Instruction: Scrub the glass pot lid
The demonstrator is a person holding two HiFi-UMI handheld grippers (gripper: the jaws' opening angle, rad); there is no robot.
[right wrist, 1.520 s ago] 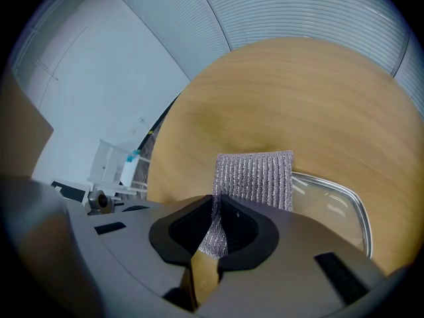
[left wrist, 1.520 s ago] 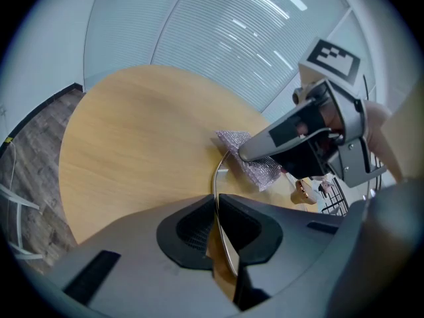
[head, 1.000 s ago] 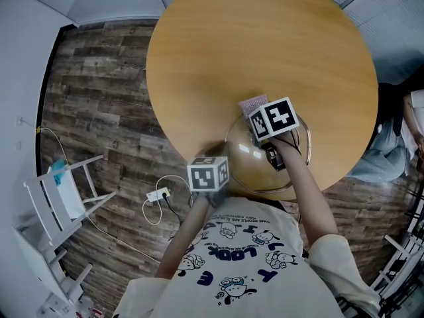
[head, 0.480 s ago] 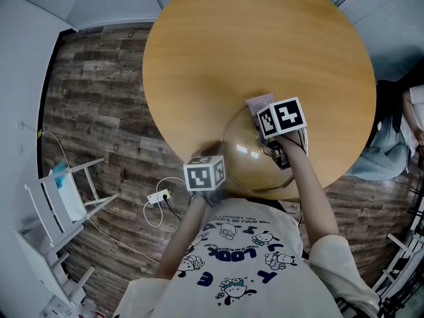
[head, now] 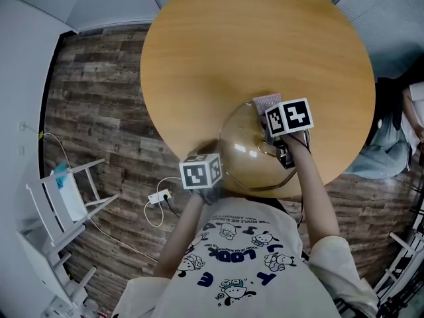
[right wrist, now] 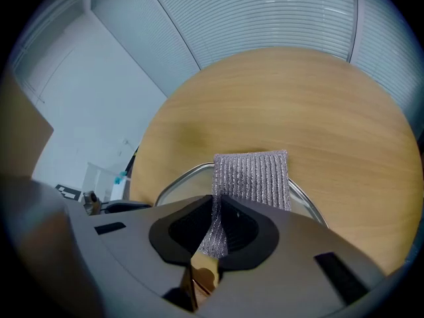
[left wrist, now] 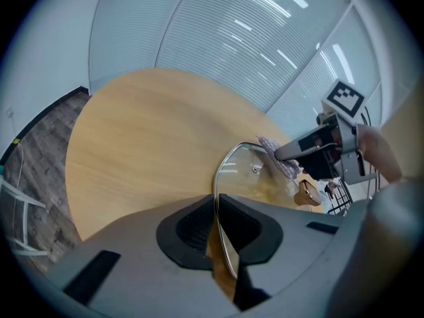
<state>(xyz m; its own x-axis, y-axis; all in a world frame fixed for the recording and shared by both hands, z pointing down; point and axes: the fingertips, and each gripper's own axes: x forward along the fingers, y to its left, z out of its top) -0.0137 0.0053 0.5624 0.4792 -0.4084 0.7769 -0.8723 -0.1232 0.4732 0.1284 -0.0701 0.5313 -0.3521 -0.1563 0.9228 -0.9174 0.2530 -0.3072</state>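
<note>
The left tongs [left wrist: 215, 211] are clamped tight on the rim of the lid [left wrist: 255, 177], with the glass edge running straight between them. The right tongs [right wrist: 216, 217] are closed on a grey ribbed cloth [right wrist: 255, 174], which fans out from them and lies over the lid's far rim. The lid's golden knob [left wrist: 307, 192] sits just below the right tongs. The lid is at the near edge of the round wooden surface [head: 252, 38], in front of the person. Left of the surface, a white chair [head: 63, 191] stands on the plank floor [head: 99, 98]
</note>
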